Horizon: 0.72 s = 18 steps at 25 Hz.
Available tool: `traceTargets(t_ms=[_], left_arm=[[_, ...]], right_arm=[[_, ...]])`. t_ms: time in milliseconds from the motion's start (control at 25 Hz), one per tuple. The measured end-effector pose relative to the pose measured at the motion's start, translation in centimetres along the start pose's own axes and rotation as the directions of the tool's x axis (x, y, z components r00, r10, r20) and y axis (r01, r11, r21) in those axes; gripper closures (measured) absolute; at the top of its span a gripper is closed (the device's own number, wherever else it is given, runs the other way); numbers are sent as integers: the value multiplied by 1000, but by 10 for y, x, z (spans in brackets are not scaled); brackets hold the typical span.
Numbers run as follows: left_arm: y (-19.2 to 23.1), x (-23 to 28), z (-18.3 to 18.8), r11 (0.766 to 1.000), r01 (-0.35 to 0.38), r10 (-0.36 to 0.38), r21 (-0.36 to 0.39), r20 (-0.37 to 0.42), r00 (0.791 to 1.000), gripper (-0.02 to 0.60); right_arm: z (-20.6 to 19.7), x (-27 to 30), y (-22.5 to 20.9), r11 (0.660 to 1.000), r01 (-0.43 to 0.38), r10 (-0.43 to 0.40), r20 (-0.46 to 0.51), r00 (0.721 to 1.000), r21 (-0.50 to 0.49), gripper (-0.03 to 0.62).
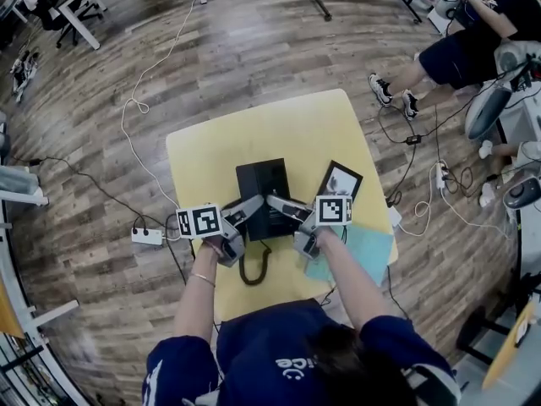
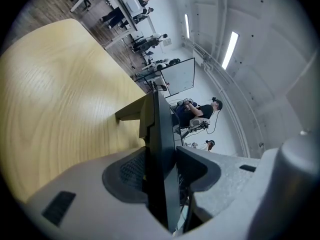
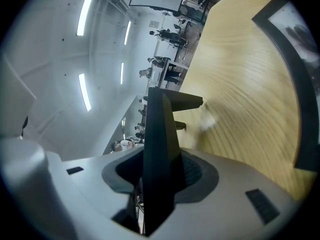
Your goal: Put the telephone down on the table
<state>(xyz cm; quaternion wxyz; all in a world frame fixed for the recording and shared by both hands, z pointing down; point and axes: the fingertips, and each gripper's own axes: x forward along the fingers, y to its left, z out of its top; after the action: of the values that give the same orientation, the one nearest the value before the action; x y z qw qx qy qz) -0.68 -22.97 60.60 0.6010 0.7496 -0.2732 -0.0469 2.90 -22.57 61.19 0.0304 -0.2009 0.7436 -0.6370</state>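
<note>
Telephone point(image 1: 264, 194): black desk set, held over the middle of the yellow table point(image 1: 211, 142) w/ its coiled cord point(image 1: 252, 269) trailing toward the near edge. Can't tell if the base touches the top. Left gripper point(image 1: 251, 205) pinches its left edge, right gripper point(image 1: 279, 205) its right edge; both jaw pairs are closed onto the thin casing, pads pressing. To set it down well, I'd say: keep both sides level, lower evenly, stay clear of the framed picture point(image 1: 341, 180) beside it, & let go only once the base sits flat.
</note>
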Motion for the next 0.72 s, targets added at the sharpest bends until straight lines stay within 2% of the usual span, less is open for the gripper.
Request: traceTargets(t_ms=[120,240,400,560,720], left_arm=[[1,0,-1,1000,-4,4,6,-2,1000,407],[2,2,2,1000,-16,16,23,-5,1000,407],[4,3,1,998,-38,39,55,-11,999,405],[8,2,-2,998,-32,33,59,-15,999,406],[10,4,-4,998,-24,26,60,-22,999,406]], right_arm=[[-2,0,0,1000,-12,12,1,1000,3,413],[0,-1,-6,1000,15,-15,8,1000,0,410],[2,5,-1,999,-43,44,26,999,-29,396],[-1,3,-13,995,49,-47,25,999,-89,368],[-1,3,-15,989,75,-73,19,997,-130,361]])
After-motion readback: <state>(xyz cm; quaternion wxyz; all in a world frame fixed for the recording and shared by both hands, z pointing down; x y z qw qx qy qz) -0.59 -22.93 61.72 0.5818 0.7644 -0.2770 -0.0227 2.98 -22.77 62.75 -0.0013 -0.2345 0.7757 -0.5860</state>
